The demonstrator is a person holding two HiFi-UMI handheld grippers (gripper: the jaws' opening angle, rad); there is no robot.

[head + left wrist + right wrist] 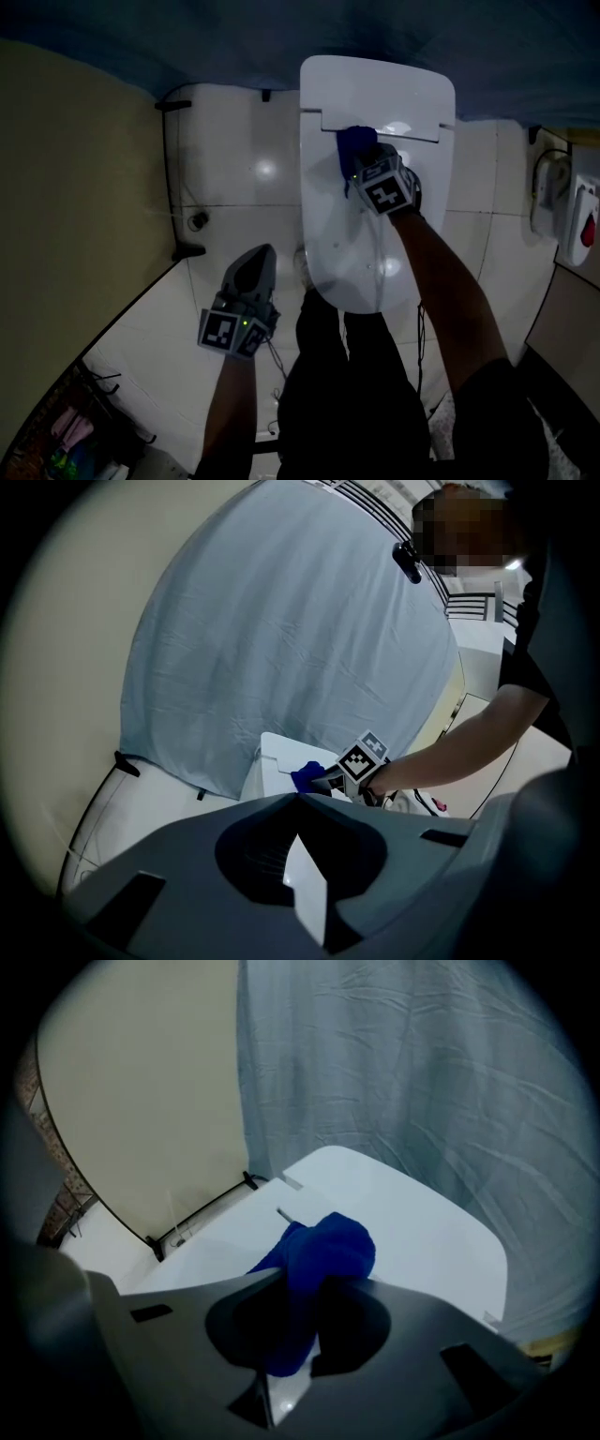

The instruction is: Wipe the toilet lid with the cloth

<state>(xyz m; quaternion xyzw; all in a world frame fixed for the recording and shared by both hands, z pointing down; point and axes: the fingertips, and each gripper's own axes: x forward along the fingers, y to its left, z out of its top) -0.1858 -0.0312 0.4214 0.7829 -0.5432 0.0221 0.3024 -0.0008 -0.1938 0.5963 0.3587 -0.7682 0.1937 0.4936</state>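
Cloth (328,1246) – partly hidden, in rt gripper (366,164)

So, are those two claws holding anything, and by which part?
The right gripper is clamped on the blue cloth, bunched between its jaws with a wad poking out ahead. The left gripper holds nothing.

No legible text, brand, number anywhere. Red mark (588,230) on white wall unit (578,200): too blurred to read.

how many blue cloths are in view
1. The blue cloth is clamped in the right gripper, on the toilet lid near its hinge end. The left gripper, jaws together, holds none. Dim clutter at lower left could hide more.
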